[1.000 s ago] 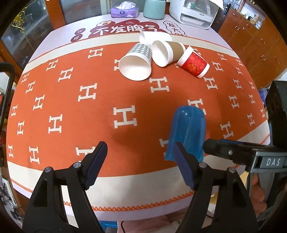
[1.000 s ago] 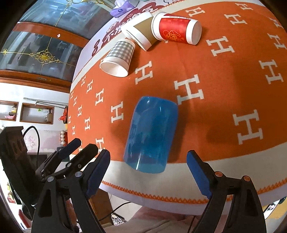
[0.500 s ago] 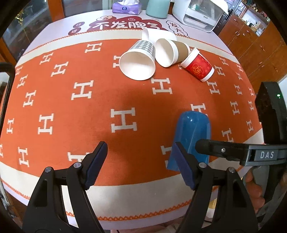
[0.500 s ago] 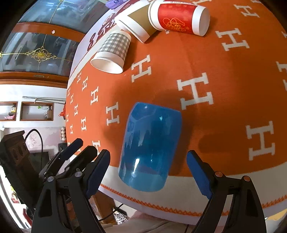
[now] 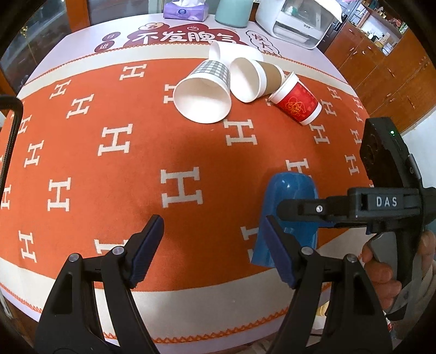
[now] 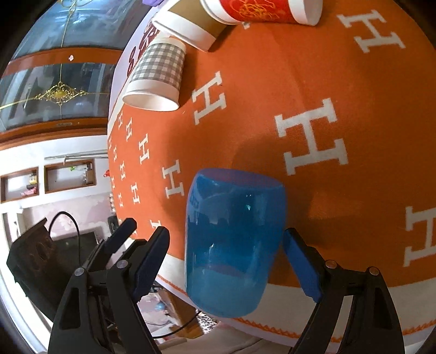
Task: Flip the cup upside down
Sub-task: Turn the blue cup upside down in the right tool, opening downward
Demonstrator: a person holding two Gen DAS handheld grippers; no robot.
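A translucent blue plastic cup [image 6: 231,239] lies on its side on the orange cloth near the table's front edge, its mouth toward me. My right gripper [image 6: 226,261] is open, with its jaws on either side of the cup and close to its walls. In the left wrist view the blue cup [image 5: 291,215] lies at the lower right, partly hidden by the right gripper's body. My left gripper [image 5: 212,247] is open and empty, just left of the cup.
Three paper cups lie on their sides at the back: a grey checked one [image 5: 204,95], a brown one [image 5: 256,79] and a red one [image 5: 297,102]. A tissue pack [image 5: 185,11], a teal container [image 5: 233,12] and a white appliance [image 5: 299,21] stand at the far edge.
My right gripper has moved forward, so that the blue cup now sits between its jaws. The left gripper has come slightly closer to the table. The cup has not moved.
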